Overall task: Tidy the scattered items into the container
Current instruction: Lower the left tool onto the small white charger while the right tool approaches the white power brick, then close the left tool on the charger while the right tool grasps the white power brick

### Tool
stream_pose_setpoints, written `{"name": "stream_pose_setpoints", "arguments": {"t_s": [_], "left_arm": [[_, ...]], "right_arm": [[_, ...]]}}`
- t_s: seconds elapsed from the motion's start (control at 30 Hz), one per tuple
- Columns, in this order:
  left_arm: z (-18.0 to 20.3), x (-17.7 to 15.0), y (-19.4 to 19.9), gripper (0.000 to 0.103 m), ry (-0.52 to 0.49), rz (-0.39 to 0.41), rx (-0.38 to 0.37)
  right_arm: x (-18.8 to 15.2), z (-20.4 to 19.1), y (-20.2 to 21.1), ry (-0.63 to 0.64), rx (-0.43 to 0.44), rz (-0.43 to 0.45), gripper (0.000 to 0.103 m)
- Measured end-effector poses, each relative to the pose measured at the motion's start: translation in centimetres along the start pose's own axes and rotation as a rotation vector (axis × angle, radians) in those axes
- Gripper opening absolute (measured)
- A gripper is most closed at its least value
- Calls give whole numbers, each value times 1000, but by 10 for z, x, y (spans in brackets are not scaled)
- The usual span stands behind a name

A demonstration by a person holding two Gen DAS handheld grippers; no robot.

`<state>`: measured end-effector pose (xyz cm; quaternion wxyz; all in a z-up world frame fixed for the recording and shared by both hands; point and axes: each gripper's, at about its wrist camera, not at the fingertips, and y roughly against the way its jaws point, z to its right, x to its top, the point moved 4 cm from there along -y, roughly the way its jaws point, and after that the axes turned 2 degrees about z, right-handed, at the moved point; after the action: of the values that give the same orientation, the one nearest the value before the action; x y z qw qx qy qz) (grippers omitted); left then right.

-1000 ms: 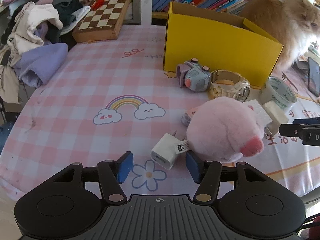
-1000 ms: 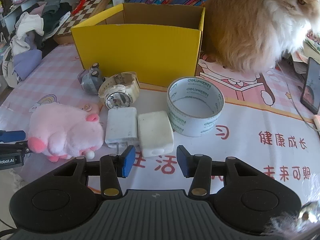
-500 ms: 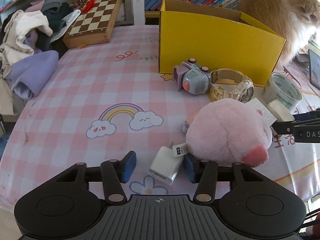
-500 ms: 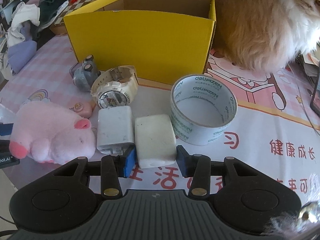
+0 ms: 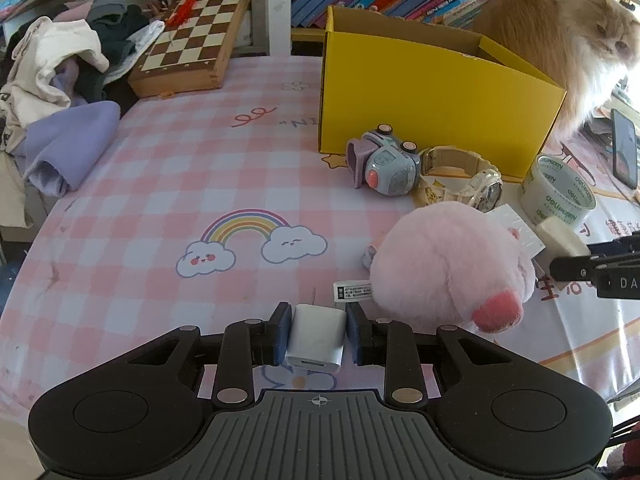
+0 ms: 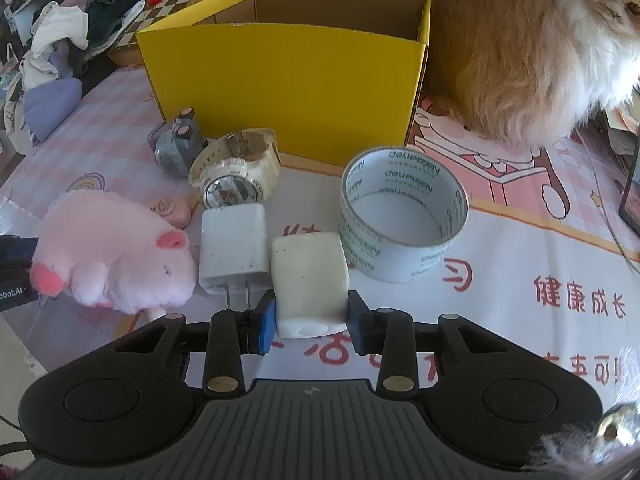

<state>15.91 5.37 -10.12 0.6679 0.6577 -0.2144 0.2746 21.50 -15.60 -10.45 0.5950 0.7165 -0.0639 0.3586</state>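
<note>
In the left wrist view my left gripper (image 5: pixel 316 322) is closing, its blue pads pressing both sides of a small white charger (image 5: pixel 316 338) at the near table edge. A pink plush pig (image 5: pixel 452 264) lies just to its right. In the right wrist view my right gripper (image 6: pixel 311 314) is shut on a cream block-shaped adapter (image 6: pixel 308 276). A second white plug (image 6: pixel 234 244) lies beside it. The open yellow box (image 6: pixel 288 88) stands behind, with a tape roll (image 6: pixel 404 220), a cream watch (image 6: pixel 236 176) and a grey toy camera (image 6: pixel 178 148) in front of it.
A fluffy orange cat (image 6: pixel 520 48) sits right of the box. A chessboard (image 5: pixel 192 40) and a heap of clothes (image 5: pixel 60 80) lie at the far left. A phone (image 5: pixel 624 152) leans at the right edge. The pink checked cloth (image 5: pixel 180 168) is bare on the left.
Both grippers slid forward over their items and closed. The left pads now clamp the white charger, which turned straight between them. The right pads now clamp the cream adapter.
</note>
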Motion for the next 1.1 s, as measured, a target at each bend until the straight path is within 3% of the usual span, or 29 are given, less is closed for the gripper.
{"name": "stream_pose_setpoints", "arguments": {"t_s": [0.27,0.37,0.5,0.67,0.73,1.1], "left_arm": [[-2,-5,0,32,-2,-22,3],[-4,-7,0,45,6,-26,6],[-8,-9,3,47,27,-27,10],[-7,-12,4,42,7,-18,15],[-9,-12,5,25,13,-11,14],[-17,-2,27,25,43,61,-23]], "right_arm": [[-1,-2,-3,-8,-11,-8,37],[0,-3,-3,-2,-13,-4,43],[3,-3,-6,11,-13,2,47],[1,-2,-12,4,-12,-19,40],[0,-2,-11,8,-10,-16,36],[0,1,15,-7,-15,29,33]]}}
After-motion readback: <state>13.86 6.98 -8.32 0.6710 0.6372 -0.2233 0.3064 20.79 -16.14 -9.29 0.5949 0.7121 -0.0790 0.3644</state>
